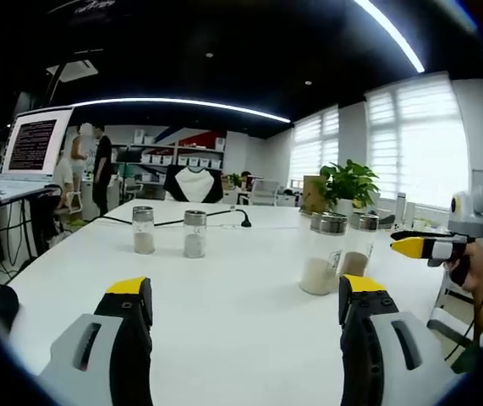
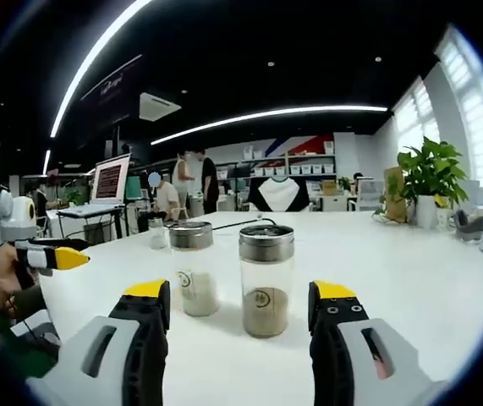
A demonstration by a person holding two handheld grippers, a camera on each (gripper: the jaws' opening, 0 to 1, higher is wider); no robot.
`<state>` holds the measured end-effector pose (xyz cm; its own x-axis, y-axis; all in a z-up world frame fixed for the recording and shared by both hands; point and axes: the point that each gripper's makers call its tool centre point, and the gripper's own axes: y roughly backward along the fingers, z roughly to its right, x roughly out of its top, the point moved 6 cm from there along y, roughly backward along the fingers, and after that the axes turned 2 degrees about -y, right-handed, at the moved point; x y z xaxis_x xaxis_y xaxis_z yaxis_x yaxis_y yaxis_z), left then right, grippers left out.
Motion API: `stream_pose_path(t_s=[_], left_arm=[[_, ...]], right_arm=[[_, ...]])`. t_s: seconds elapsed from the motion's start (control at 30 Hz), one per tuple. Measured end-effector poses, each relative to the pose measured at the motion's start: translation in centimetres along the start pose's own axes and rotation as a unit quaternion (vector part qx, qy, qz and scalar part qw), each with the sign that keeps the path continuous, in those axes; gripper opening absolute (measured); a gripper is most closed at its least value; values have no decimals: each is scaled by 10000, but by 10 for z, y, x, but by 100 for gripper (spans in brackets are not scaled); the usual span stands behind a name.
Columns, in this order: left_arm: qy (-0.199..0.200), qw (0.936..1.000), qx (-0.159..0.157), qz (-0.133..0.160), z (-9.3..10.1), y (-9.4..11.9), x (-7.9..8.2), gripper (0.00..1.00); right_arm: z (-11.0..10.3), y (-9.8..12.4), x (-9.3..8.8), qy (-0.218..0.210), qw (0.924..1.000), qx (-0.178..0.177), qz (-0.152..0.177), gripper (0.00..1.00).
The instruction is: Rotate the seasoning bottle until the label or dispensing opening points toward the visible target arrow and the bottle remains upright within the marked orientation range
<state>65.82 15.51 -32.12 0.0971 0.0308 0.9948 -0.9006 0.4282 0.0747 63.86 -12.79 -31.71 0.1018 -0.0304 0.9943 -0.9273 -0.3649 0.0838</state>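
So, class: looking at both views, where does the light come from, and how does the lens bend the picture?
Left gripper view: the blinded windows are bright and washed out, and the ceiling light strip curves with the fisheye. Right gripper view: the near seasoning bottle looks sharp, the white table shows soft glare, and the strip light bows too.

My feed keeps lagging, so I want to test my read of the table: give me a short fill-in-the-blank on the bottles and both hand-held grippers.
1. The right hand-held gripper has its jaws ____, with nothing held between them.
2. The two near seasoning bottles each have a ____ coloured lid.
3. The left hand-held gripper faces two far bottles across the ____ table.
4. The potted plant has ____ leaves.

Missing words: open; silver; white; green
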Motion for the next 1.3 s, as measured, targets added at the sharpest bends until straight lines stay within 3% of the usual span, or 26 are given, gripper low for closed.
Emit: stream_pose_path(t_s=[0.4,0.77,1.0,1.13,1.23,1.3], left_arm=[[-64,10000,-20,52,4,0,1,96],[-74,9999,10,120,4,0,6,96],[-95,9993,11,349,1,3,17,96],[-135,9982,80,581,-5,0,25,97],[-277,9977,205,584,-10,-4,27,97],[-247,9970,138,722,-12,-8,31,98]], right_arm=[[-2,5,1,227,9996,-142,-24,72],[1,9,5,179,9998,-117,59,74],[6,13,8,134,9994,-278,154,77],[9,14,9,205,9991,-355,113,78],[11,13,6,162,9992,-371,72,79],[12,11,4,158,9991,-394,29,79]])
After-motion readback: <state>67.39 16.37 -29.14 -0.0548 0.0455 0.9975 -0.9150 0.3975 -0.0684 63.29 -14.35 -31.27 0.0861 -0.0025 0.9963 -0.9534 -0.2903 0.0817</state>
